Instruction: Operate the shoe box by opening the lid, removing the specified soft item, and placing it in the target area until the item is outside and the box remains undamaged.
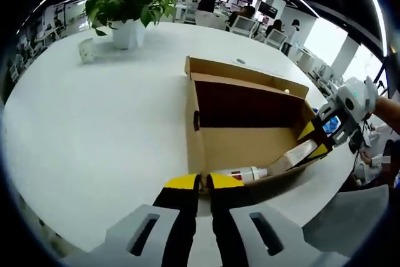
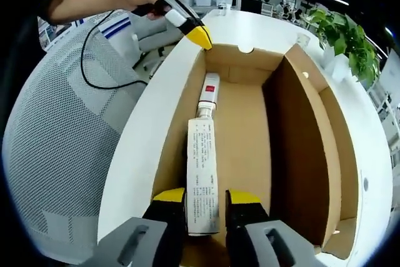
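Two jaws of your right gripper [image 2: 207, 207] straddle the crimped end of the tube [image 2: 204, 173] lying inside the open shoe box [image 2: 300, 129], while your left gripper [image 1: 204, 182], nearly closed, pins the front wall; yank and cardboard may tear.

An open-plan office: desks with monitors [image 1: 242, 25], seated people [image 1: 275, 27], a mesh chair [image 2: 56, 148], strip lights.
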